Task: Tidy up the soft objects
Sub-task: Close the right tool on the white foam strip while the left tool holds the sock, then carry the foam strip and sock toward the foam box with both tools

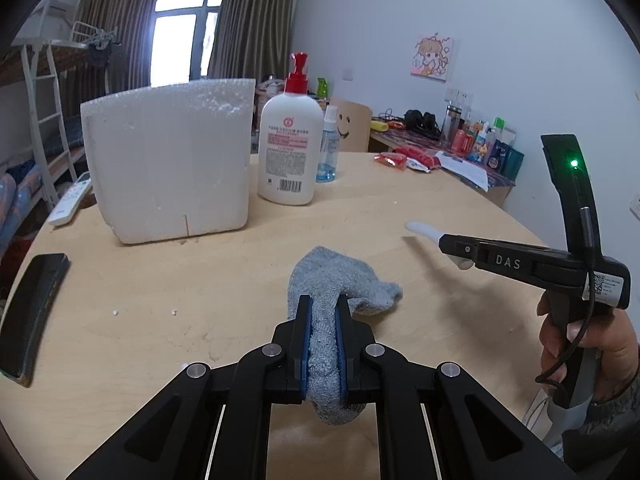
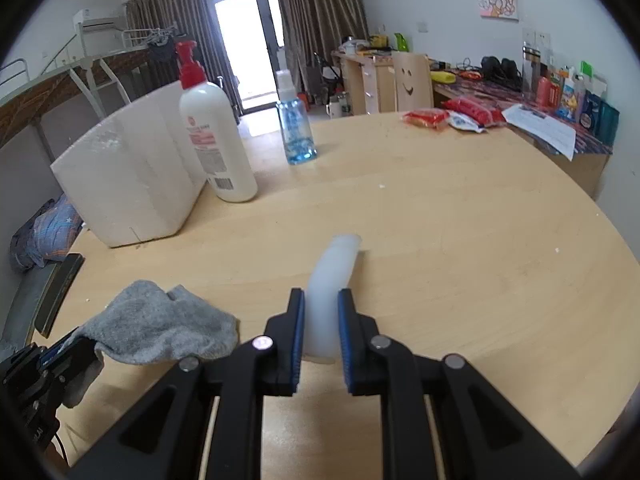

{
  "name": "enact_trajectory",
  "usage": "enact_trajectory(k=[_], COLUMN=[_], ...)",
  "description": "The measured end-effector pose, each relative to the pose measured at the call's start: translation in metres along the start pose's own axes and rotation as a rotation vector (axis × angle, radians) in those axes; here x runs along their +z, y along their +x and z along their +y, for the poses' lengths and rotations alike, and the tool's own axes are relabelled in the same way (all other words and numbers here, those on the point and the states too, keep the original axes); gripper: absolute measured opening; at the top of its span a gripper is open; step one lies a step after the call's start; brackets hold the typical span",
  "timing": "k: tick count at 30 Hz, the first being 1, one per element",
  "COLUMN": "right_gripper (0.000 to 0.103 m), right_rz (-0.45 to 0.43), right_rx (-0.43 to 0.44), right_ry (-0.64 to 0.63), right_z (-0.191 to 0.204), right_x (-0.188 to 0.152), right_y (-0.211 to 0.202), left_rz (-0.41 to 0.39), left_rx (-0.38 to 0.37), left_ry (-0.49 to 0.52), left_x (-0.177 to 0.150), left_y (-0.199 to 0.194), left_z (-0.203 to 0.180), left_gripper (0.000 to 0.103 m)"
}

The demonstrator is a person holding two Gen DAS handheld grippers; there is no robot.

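Observation:
My left gripper [image 1: 323, 304] is shut on a grey sock [image 1: 340, 280], which droops past the fingers onto the wooden table [image 1: 200, 280]. The sock also shows in the right wrist view [image 2: 160, 324], at the lower left. My right gripper [image 2: 322, 300] is shut on a soft white tube-like piece [image 2: 334, 276] that curves forward above the table. In the left wrist view that white piece [image 1: 420, 230] sticks out of the right gripper [image 1: 456, 248], to the right of the sock.
A white foam box [image 1: 172, 160] stands at the back left, with a lotion pump bottle [image 1: 290, 144] and a blue spray bottle [image 1: 329, 148] beside it. A phone [image 1: 32, 312] and a remote [image 1: 70, 204] lie at the left edge. Red snack packs [image 2: 452, 116] lie far right.

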State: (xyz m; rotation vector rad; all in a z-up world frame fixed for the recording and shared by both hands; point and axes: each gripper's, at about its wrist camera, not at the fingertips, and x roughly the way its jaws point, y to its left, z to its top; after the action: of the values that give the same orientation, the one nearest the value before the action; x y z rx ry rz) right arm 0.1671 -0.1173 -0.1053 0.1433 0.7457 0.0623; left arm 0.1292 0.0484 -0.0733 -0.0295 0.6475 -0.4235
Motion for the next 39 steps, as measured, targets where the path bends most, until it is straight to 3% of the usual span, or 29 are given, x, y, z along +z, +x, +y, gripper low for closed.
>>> enact_trajectory(k=[14,39], right_gripper=[0.02,0.02], right_rz=[-0.098,-0.263], right_rx=[0.068,0.24], right_ry=[-0.048,-0.164], right_z=[0.003,0.014], right_x=[0.006,0.018], right_y=[-0.038,-0.084], left_rz=[-0.076,-0.262], left_rx=[0.028,0.242], left_ry=[0.023,0.028], left_x=[0.017,0.049], left_y=[-0.025,-0.08], left_z=[-0.012,-0.02], left_gripper=[0.011,0.011])
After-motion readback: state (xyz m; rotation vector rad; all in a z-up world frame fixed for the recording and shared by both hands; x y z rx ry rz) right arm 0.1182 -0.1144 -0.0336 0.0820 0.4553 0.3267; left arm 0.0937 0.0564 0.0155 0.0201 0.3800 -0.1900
